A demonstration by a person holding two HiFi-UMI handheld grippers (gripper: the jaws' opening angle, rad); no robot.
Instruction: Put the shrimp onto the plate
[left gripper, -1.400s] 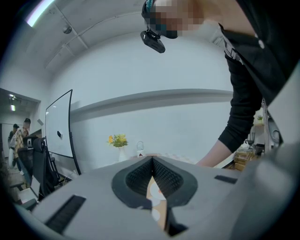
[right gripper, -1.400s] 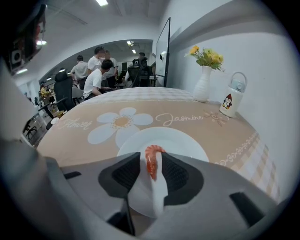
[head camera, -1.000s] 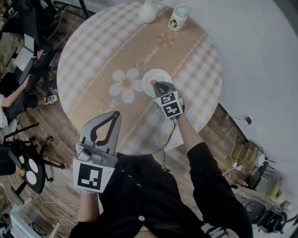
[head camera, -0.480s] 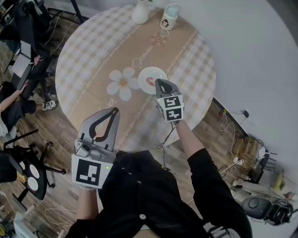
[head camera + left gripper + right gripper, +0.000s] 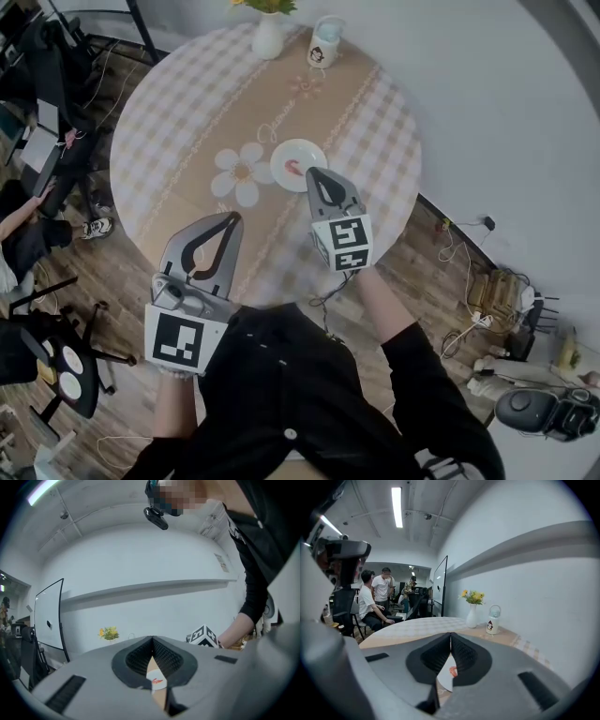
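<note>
**Task item.** The shrimp lies on the white plate, close to the plate's middle. The plate sits on the tan centre strip of the round checked table. In the head view the shrimp is only a short red mark. In the left gripper view its long axis runs across the picture, left to right with a slight curl. I cannot tell which end is head and which is tail.

**Claws.** The right gripper has its jaws closed tip to tip, with nothing between them. In the head view its tips sit at the plate's near rim, and I cannot judge their height above the rim. The left gripper is likewise closed at the tips and empty. It is held over the table's near edge, well apart from the plate. Both gripper views see the plate and shrimp through the gap behind the meeting tips.

**Markings.**
- The cloth carries a printed white daisy just left of the plate.
- Cursive script runs along the tan strip, but I cannot read it reliably.
- A mug at the far edge bears a cartoon face.
- A white vase with yellow flowers stands beside the mug.
- Each gripper's cube shows black-and-white square markers, with no legible text.
</note>
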